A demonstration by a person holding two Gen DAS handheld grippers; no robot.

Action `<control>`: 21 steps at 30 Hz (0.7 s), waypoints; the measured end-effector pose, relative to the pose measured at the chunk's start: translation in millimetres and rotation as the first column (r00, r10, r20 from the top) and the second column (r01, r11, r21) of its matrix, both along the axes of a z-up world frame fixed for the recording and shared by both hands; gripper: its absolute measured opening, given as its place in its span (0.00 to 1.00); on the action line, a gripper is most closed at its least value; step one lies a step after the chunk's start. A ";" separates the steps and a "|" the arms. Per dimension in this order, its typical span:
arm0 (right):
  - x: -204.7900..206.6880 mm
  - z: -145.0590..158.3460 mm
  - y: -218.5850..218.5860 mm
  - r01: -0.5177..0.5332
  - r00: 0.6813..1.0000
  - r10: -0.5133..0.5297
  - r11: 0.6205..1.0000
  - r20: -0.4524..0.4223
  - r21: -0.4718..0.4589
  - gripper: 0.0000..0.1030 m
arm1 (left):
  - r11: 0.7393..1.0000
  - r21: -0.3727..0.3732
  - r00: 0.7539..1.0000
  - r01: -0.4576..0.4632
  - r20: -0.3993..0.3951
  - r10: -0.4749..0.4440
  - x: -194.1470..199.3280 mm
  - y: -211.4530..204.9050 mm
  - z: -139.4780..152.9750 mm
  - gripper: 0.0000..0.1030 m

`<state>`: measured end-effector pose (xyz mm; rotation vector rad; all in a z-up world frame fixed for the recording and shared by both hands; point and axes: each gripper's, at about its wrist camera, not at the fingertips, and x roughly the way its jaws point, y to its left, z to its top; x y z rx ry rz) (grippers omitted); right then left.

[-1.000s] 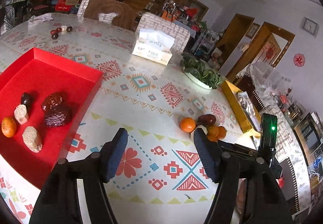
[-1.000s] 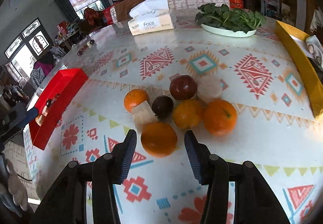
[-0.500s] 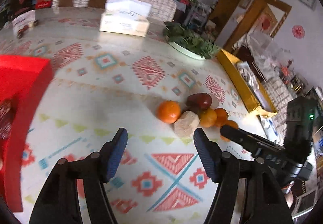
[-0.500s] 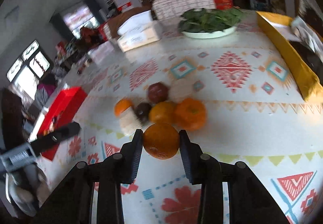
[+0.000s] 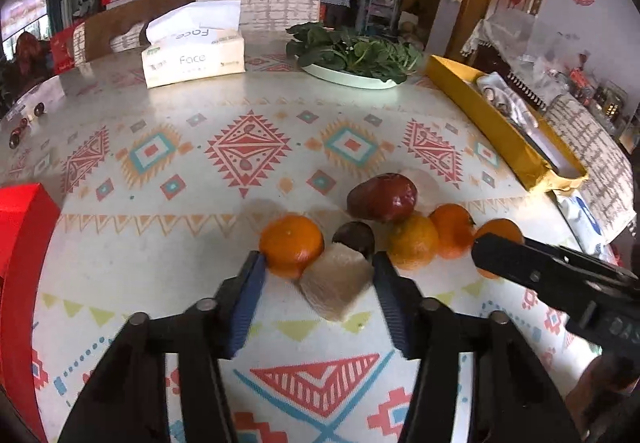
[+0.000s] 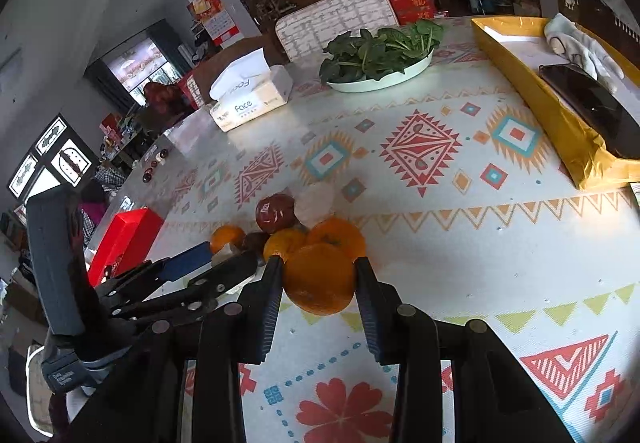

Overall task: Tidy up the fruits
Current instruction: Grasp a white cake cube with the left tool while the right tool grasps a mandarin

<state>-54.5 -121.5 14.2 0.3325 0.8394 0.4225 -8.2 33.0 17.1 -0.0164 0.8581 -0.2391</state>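
My left gripper [image 5: 318, 275] is open, its jaws on either side of a beige cube-shaped piece [image 5: 335, 288] on the table. Beside the cube lie an orange [image 5: 291, 245], a dark round fruit [image 5: 354, 237], a red apple [image 5: 382, 197] and two more oranges [image 5: 414, 246]. My right gripper [image 6: 319, 277] is shut on an orange [image 6: 320, 277], held just in front of the pile; it also shows in the left wrist view [image 5: 498, 233]. The red tray [image 5: 18, 239] is at the left edge.
A tissue box [image 5: 194, 57], a plate of green leaves [image 5: 352, 59] and a yellow box [image 5: 504, 127] stand at the table's far side. A few small dark fruits [image 5: 24, 121] lie far left. Chairs stand behind the table.
My left gripper swung from the red tray over to the fruit pile and now brackets the beige cube. My right gripper closed on an orange and holds it.
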 end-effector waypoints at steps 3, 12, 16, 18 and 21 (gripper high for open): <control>0.8 -0.2 1.9 -0.001 1.000 0.001 1.000 0.005 -0.013 0.38 | 1.000 -0.007 1.000 -0.002 0.012 0.002 -11.7 7.3 4.0 0.31; -2.5 -0.9 12.2 -0.013 0.999 0.015 0.998 0.032 -0.065 0.38 | 0.979 -0.153 0.991 -0.134 0.009 0.137 -48.1 81.7 15.2 0.31; -9.7 4.7 17.7 -0.020 0.997 0.026 0.997 0.074 -0.075 0.38 | 0.965 -0.179 0.977 -0.194 0.057 0.207 -72.2 125.7 36.7 0.31; -13.9 11.4 25.3 -0.032 0.994 0.040 0.996 0.099 -0.085 0.38 | 0.958 -0.173 0.965 -0.230 0.085 0.247 -82.8 153.5 50.4 0.31; -20.2 24.2 40.8 -0.067 0.990 0.077 0.994 0.120 -0.086 0.38 | 0.948 -0.142 0.946 -0.285 0.120 0.302 -90.5 191.3 65.4 0.31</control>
